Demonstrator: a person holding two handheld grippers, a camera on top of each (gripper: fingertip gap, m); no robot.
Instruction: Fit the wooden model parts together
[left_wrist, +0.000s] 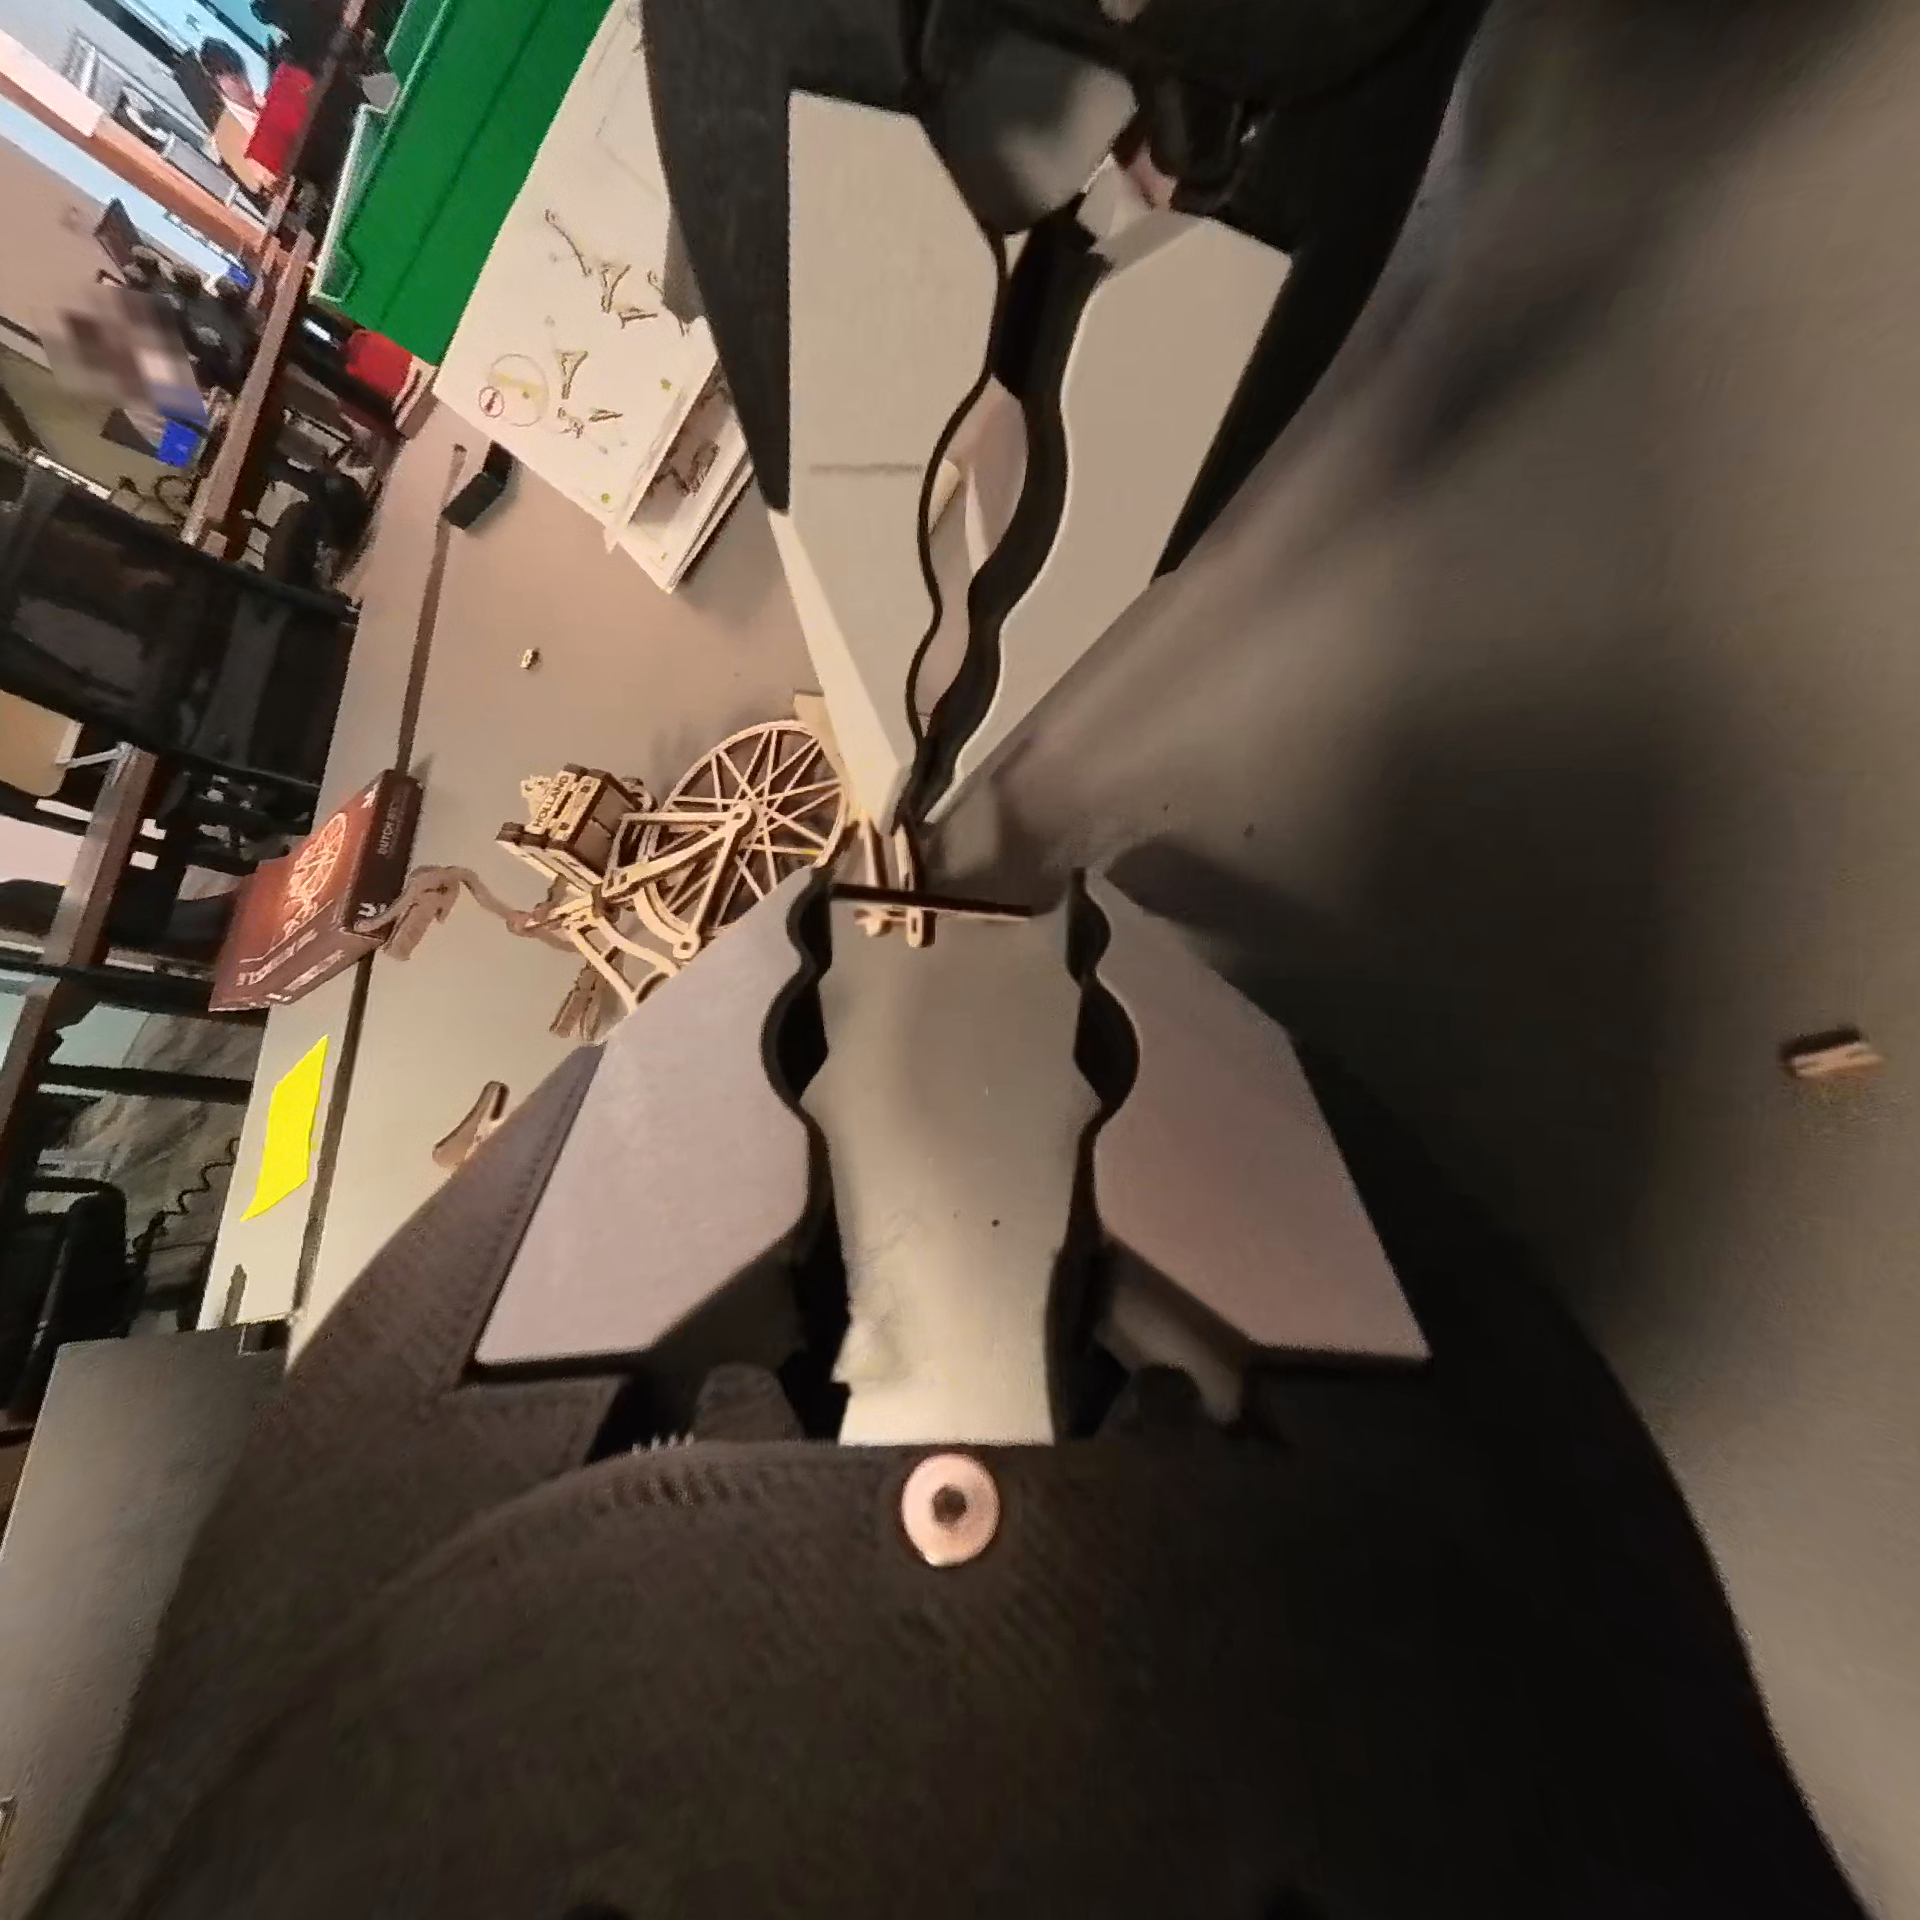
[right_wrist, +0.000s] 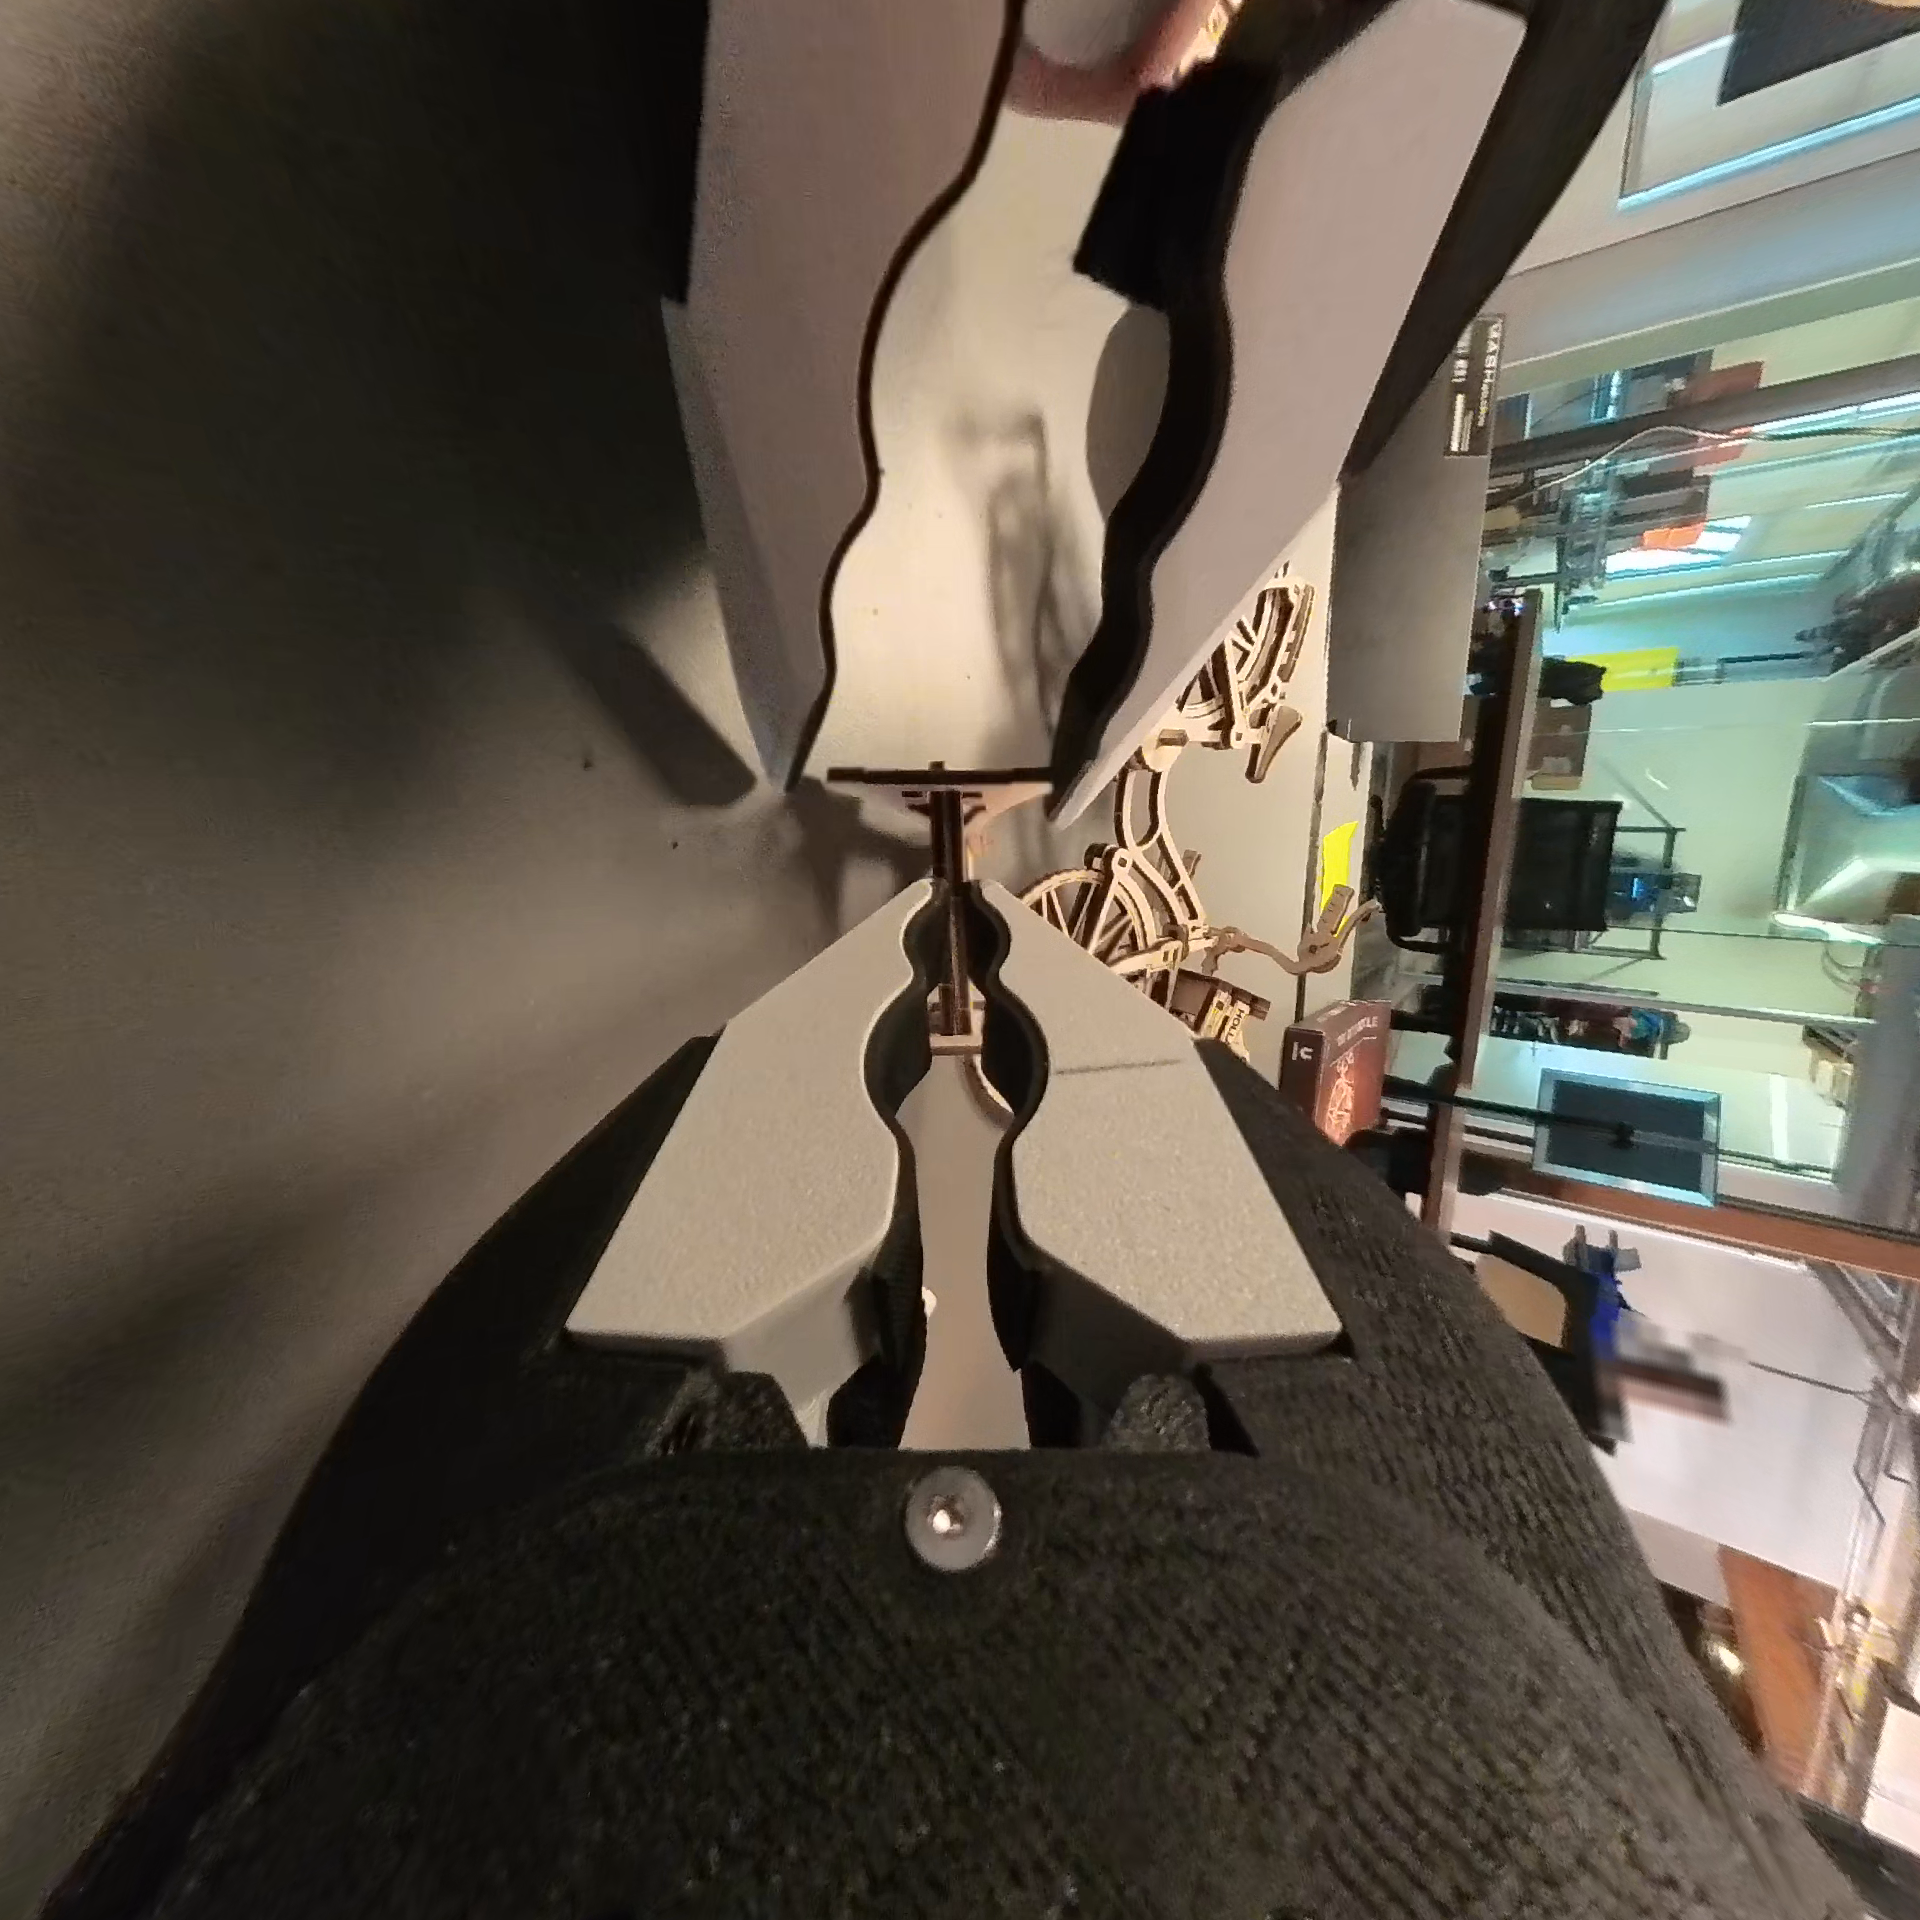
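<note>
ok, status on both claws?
Left claw shut on flat wooden piece. Right claw shut on thin strut, joined crosswise. Wooden bicycle behind, clear.

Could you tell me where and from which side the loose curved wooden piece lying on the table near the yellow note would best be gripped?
Probably across its narrow middle, coming from above. The curved wooden piece lies flat on the grey table, so only its thin edges offer the fingers opposing faces. Both the left gripper and the right gripper are occupied holding parts.
</note>
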